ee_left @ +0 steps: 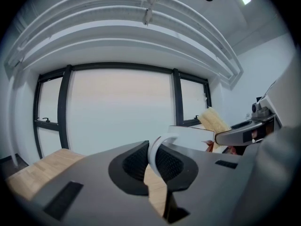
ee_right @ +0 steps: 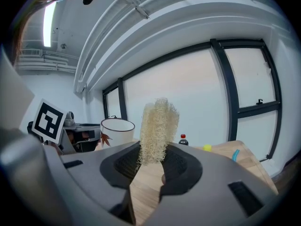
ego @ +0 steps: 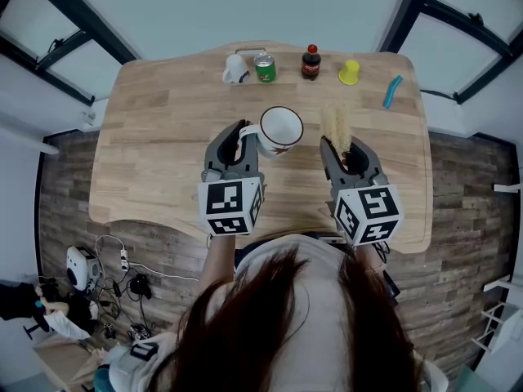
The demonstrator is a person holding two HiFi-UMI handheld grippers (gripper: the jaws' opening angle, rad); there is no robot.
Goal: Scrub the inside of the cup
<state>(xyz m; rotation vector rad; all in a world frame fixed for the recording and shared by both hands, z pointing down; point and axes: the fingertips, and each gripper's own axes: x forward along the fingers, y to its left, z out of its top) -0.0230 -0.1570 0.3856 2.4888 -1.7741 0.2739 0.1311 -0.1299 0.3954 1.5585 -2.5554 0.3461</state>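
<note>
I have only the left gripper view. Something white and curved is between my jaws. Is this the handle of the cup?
Observer: Yes. The head view shows the left gripper shut on the handle of the white cup, which is upright, mouth up.
Operator: And the pale tuft at my right?
Observer: A fibre scrubber, clamped in the right gripper, outside the cup.
Operator: Is anything else on the table?
Observer: Yes, along the far edge: a small mug, a green can, a dark bottle.

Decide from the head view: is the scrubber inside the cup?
No, the scrubber stands beside the cup, clamped in the right gripper.
</note>
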